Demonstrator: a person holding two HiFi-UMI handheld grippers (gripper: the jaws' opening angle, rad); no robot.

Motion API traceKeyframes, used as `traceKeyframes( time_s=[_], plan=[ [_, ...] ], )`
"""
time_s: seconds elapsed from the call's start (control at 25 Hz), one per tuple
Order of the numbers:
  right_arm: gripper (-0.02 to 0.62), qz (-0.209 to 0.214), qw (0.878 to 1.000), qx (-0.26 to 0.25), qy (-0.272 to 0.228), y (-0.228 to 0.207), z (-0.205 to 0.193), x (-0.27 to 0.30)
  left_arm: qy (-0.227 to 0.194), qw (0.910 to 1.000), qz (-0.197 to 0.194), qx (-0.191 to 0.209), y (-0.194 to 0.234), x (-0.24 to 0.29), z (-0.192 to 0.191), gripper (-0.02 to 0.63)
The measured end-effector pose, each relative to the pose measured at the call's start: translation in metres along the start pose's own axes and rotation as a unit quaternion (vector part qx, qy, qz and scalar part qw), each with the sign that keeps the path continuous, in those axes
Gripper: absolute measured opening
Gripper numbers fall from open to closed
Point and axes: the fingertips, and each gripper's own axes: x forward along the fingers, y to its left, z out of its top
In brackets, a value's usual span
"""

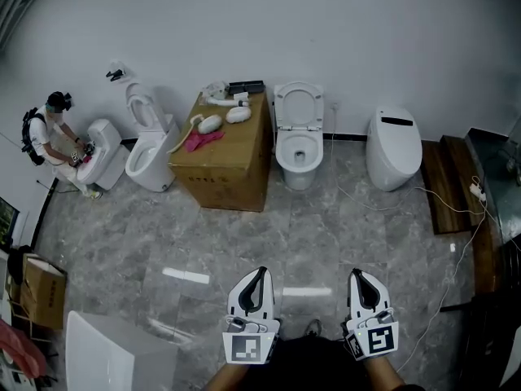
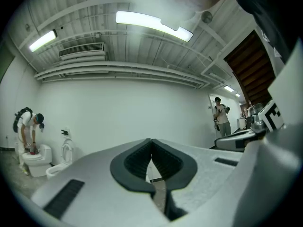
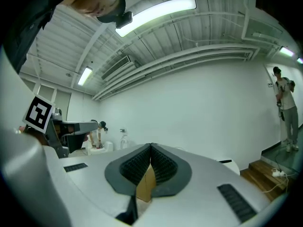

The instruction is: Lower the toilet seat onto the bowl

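Grey marbled floor tiles (image 1: 326, 235) are running up to a plain white wall (image 1: 366, 31), where several toilets are standing in a row. I am taking the white ceramic toilet (image 1: 297, 172) at the upper centre of the head view, just right of the big brown cardboard box (image 1: 224, 165), as my target. Its white oval seat (image 1: 298, 104) is standing raised against the wall above the bowl (image 1: 282, 148). The seat's long axis is running up and down the frame, and its open face is pointing out towards me.

I am judging that the approach is not yet under way. The left claw (image 1: 258, 277) and right claw (image 1: 359, 278) are hanging low in the frame, well apart from the toilet and aiming level at the wall. Both are pinched fully closed with nothing between the pads.

Next I am expecting to walk forward and bring one claw to the seat's top edge. From there I am planning to tip it forward and ease it down onto the rim, not drop it.
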Motion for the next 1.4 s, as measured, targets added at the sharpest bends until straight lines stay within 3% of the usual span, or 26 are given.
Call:
traceKeyframes(
  time_s=[0.16, 0.28, 0.44, 0.64, 1.08, 1.28, 1.4],
  plan=[
    [0.025, 0.007, 1.0, -0.001, 0.006, -0.017, -0.006, -0.008, 0.001, 0.9999, -0.011, 0.009, -0.025, 0.004, -0.005, 0.009],
    [0.025, 0.015, 1.0, 0.001, 0.011, -0.031, -0.011, -0.013, -0.022, 0.9996, 0.0, -0.015, -0.041, 0.012, 0.006, 0.009],
    [0.026, 0.029, 1.0, 0.001, 0.012, -0.045, -0.015, -0.016, 0.007, 0.9999, 0.001, 0.01, -0.058, 0.013, -0.01, 0.009],
    [0.026, 0.033, 0.999, 0.005, 0.019, -0.057, -0.021, -0.005, 0.004, 0.9997, 0.009, 0.022, -0.061, 0.029, -0.011, 0.009],
    [0.026, 0.019, 0.999, -0.001, 0.03, -0.095, -0.038, 0.084, 0.034, 0.9994, 0.005, 0.0, -0.026, 0.125, -0.047, 0.009],
    [0.025, 0.017, 0.999, -0.009, 0.032, -0.107, -0.034, 0.16, -0.005, 0.9994, 0.01, -0.034, 0.016, 0.197, -0.038, 0.009],
    [0.026, 0.016, 0.999, -0.01, 0.036, -0.114, -0.03, 0.21, -0.008, 0.9989, 0.009, -0.045, 0.043, 0.24, -0.035, 0.009]
  ],
)
